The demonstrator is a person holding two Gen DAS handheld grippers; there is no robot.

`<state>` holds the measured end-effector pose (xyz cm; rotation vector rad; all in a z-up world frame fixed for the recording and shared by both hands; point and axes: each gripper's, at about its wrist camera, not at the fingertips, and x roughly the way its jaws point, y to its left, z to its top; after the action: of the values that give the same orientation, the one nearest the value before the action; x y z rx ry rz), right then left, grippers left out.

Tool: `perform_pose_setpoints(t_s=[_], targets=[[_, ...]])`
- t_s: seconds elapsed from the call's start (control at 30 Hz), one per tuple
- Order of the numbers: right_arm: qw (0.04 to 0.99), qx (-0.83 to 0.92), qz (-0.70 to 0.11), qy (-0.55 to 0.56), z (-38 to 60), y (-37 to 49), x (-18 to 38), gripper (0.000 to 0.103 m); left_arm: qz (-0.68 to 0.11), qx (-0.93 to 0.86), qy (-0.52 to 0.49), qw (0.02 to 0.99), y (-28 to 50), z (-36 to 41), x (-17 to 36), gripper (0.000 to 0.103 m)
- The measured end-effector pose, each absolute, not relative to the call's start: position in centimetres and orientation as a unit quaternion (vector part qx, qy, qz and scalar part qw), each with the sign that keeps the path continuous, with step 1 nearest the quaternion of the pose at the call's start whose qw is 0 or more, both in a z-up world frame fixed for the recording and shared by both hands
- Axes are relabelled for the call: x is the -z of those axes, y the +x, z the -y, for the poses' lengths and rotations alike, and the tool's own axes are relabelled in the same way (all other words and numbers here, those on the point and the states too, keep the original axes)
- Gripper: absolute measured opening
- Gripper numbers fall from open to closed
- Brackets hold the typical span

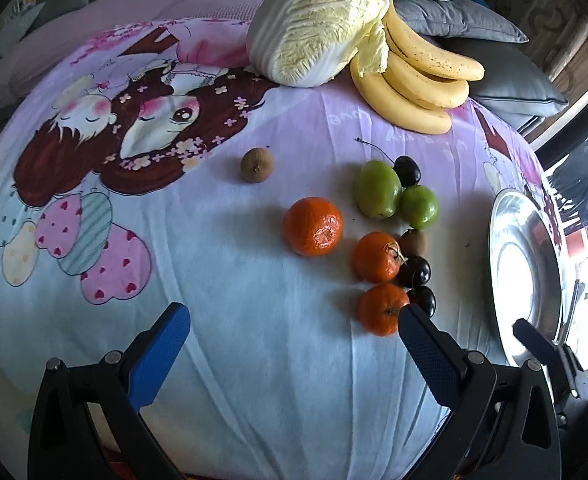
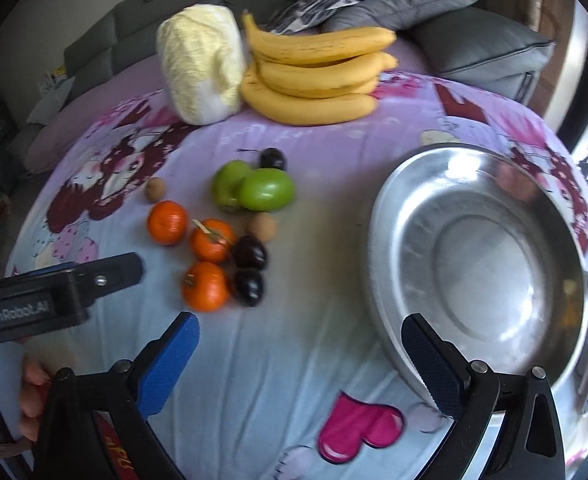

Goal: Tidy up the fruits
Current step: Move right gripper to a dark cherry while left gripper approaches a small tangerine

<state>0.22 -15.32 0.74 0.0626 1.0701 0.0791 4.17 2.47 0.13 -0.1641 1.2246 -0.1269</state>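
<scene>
Cartoon-print sheet (image 1: 233,320), pink and pale blue, spread over a soft surface; all fruit lying on it.

Left gripper (image 1: 294,332): blue-padded fingers spread wide, nothing between them, hovering over bare sheet at the near edge. Right finger tip just beside the nearest mandarin.

Right gripper (image 2: 300,344): fingers likewise wide apart, empty, above the sheet near its near edge; right finger overlapping the rim of the steel bowl (image 2: 386,216) in view.

Three mandarins (image 1: 313,226), bright orange, glossy, dimpled skin; the middle one with a dry stem stub. Strung in a line from mid-sheet toward the near edge.

Two green fruits (image 1: 377,189), smooth, oval, touching each other, further from the near edge than the mandarins.

Dark cherries (image 1: 407,170), near black, shiny: one with a long stem against the green pair, two more tucked against the right side of the nearer mandarins.

Small brown round fruits, dull rough skin: one (image 1: 256,165) alone toward the sheet's middle, another (image 1: 413,242) wedged between green fruits and cherries.

Bananas (image 1: 414,80), yellow with brown freckles, bunched at the far edge, touching a napa cabbage (image 1: 318,24).

Steel bowl shallow, shiny, empty, at the right edge, apart from the fruit cluster.
</scene>
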Motion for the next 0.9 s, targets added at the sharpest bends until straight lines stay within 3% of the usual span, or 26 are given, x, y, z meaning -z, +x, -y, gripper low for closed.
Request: perform_pose_setpoints(t_s=[0.13, 0.3, 0.9], targets=[[0.853, -0.051, -0.519, 0.026, 14.6, 1.0, -0.2, 0.092, -0.558, 0.061, -0.073, 0.825, 4.7, -2.1, -0.5, 0.103], [0.847, -0.067, -0.527, 0.025, 14.1, 1.3, 0.5, 0.091, -0.557, 0.077, -0.079, 0.823, 5.2, -1.7, -0.6, 0.103], [0.833, -0.094, -0.541, 0.065, 15.2, 2.2, 1.8, 0.063, -0.587, 0.077, -0.096, 0.8, 5.3, -1.4, 1.0, 0.102]])
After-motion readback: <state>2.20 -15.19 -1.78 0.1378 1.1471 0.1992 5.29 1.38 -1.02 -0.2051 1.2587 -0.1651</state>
